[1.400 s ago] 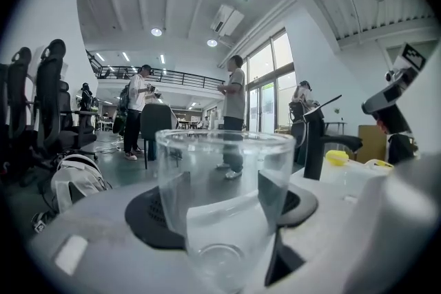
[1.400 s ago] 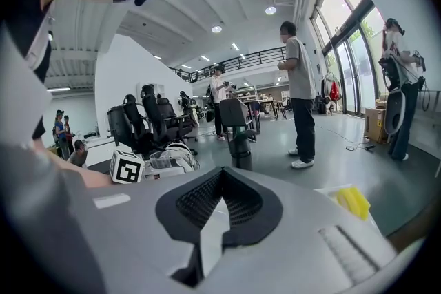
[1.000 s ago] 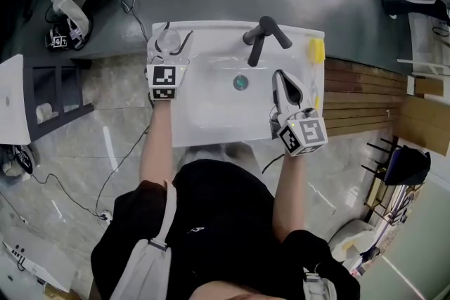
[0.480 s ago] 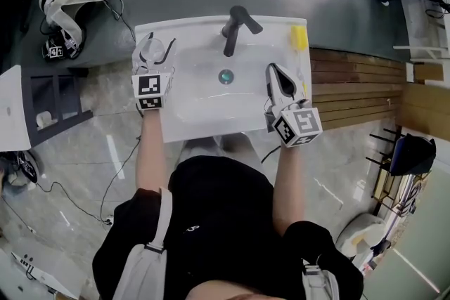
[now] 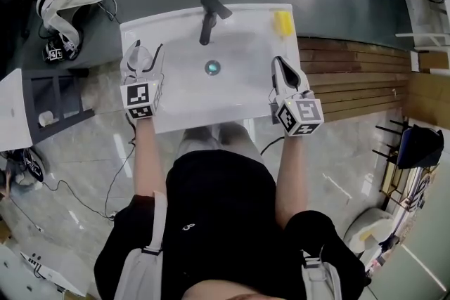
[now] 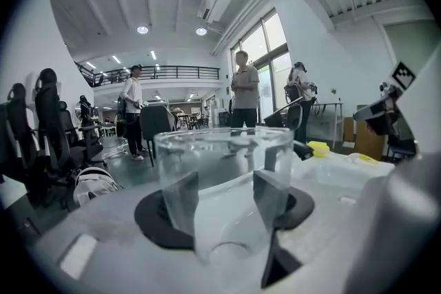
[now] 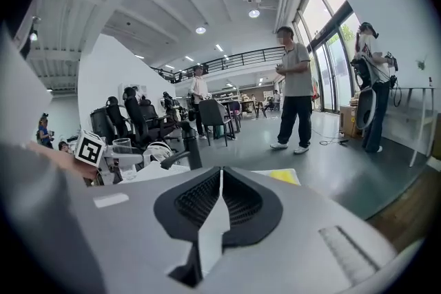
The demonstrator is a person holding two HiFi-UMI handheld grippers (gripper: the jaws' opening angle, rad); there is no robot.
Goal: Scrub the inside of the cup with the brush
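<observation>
A clear glass cup [image 5: 140, 53] stands upright between the jaws of my left gripper [image 5: 143, 49], over the sink's left rim. In the left gripper view the dark pads press on both sides of the cup [image 6: 224, 182], so the left gripper [image 6: 224, 197] is shut on it. My right gripper [image 5: 280, 62] hovers over the sink's right rim. Its jaws have just been opening, but only a thin slit shows between the pads and nothing is between them [image 7: 220, 179]. A small yellow brush-like thing [image 5: 283, 22] lies on the back right corner of the sink, ahead of the right gripper and apart from it.
The white sink [image 5: 232, 109] has a black faucet [image 5: 209, 14] at the back and a drain [image 5: 211, 67] in the middle. Wooden slats [image 5: 351, 81] lie to the right and a dark shelf [image 5: 56, 98] to the left. People stand far off in both gripper views.
Both grippers have drawn back toward the sink's front edge. The right one went from over the basin to the right rim. The left still holds the cup.
</observation>
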